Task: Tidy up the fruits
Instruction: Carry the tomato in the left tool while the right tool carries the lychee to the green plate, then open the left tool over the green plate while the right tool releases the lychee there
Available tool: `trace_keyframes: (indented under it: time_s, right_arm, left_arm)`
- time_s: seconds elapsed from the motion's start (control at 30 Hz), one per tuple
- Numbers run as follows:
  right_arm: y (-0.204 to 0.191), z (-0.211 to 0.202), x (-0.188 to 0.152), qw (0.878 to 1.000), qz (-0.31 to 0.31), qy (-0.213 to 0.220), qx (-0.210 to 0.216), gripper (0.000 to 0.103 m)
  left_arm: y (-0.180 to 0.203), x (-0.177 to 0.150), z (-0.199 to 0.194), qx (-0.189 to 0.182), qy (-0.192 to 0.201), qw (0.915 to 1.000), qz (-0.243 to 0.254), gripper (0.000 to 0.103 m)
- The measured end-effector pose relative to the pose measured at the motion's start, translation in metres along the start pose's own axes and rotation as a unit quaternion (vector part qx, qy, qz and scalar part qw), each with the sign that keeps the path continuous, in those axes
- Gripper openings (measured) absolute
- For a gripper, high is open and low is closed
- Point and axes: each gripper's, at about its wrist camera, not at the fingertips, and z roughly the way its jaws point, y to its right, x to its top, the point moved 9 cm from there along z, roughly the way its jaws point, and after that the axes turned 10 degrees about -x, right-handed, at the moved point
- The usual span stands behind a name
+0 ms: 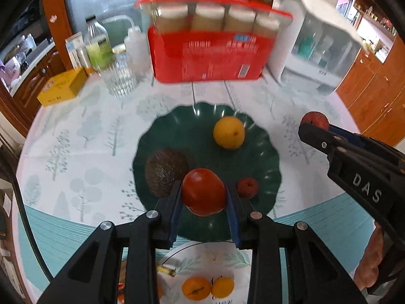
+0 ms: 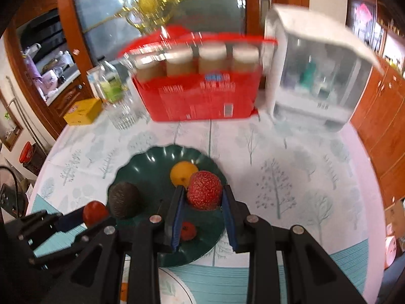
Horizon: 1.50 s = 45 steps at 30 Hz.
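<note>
Tree-patterned counter (image 1: pixel 76 136), green plate (image 1: pixel 162 136) of fruit.
Our left gripper (image 1: pixel 204 197) jaws clamp a red tomato (image 1: pixel 204 192); right gripper (image 2: pixel 204 197) jaws clamp a bumpy red fruit (image 2: pixel 204 190), orange fruit (image 2: pixel 182 174) just beyond.

1. The right hand-held gripper (image 2: pixel 204 206) clamps a red bumpy fruit (image 2: pixel 204 190) above the dark green plate (image 2: pixel 141 167).
2. On the plate lie an avocado (image 2: pixel 124 200), a yellow fruit (image 2: pixel 182 173) and a small red fruit (image 2: pixel 188 230).
3. The left hand-held gripper (image 2: pixel 87 219) holds a smooth red fruit (image 2: pixel 95 212) at the plate's left rim.
</note>
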Motion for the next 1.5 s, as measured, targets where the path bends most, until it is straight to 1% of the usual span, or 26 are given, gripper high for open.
trace_keyframes:
  time_s: [0.13,0.3,0.57,0.67,0.7,0.73,0.77,0.8,0.87,0.93,1.0,1.2,1.5]
  right_arm:
    - [-0.003,0.033,-0.013,0.999,0.005,-0.030,0.009,0.029]
    - [-0.010,0.062,-0.025,0.998,0.006,-0.056,0.019,0.029]
    - [-0.023,0.090,-0.037,0.996,0.002,-0.084,0.033,0.030]
    - [-0.026,0.094,-0.039,0.996,-0.005,-0.087,0.034,0.030]
    - [-0.027,0.095,-0.039,0.996,-0.008,-0.086,0.033,0.031]
    - [-0.028,0.095,-0.040,0.996,-0.010,-0.085,0.032,0.031]
    - [-0.029,0.095,-0.040,0.996,-0.013,-0.084,0.031,0.032]
    - [-0.030,0.095,-0.039,0.996,-0.015,-0.083,0.030,0.034]
    - [-0.030,0.093,-0.038,0.996,-0.015,-0.079,0.033,0.039]
    - [-0.029,0.092,-0.037,0.996,-0.016,-0.076,0.032,0.041]
    - [-0.028,0.090,-0.036,0.997,-0.015,-0.074,0.032,0.042]
    - [-0.024,0.085,-0.036,0.997,-0.007,-0.073,0.035,0.042]
    - [-0.025,0.071,-0.037,0.997,-0.003,-0.066,0.038,0.042]
  left_arm:
    - [-0.005,-0.007,0.030,0.006,-0.012,0.9999,0.000,0.031]
    - [-0.007,-0.010,0.052,0.007,-0.025,0.9996,0.004,0.031]
    - [-0.008,-0.014,0.077,0.009,-0.042,0.9989,0.018,0.031]
    - [-0.009,-0.015,0.080,0.012,-0.048,0.9986,0.021,0.033]
    - [-0.009,-0.015,0.080,0.012,-0.048,0.9985,0.022,0.038]
    - [-0.009,-0.015,0.081,0.012,-0.049,0.9985,0.023,0.051]
    - [-0.007,-0.015,0.080,0.005,-0.049,0.9985,0.025,0.056]
    - [-0.005,-0.015,0.079,0.000,-0.048,0.9985,0.026,0.064]
    - [-0.004,-0.015,0.078,0.000,-0.045,0.9985,0.030,0.068]
    - [-0.003,-0.015,0.076,0.004,-0.044,0.9984,0.034,0.076]
    - [-0.002,-0.016,0.073,0.003,-0.041,0.9986,0.033,0.079]
    - [0.003,-0.017,0.062,-0.007,-0.037,0.9987,0.034,0.080]
    - [0.003,-0.020,0.047,-0.005,-0.028,0.9991,0.032,0.080]
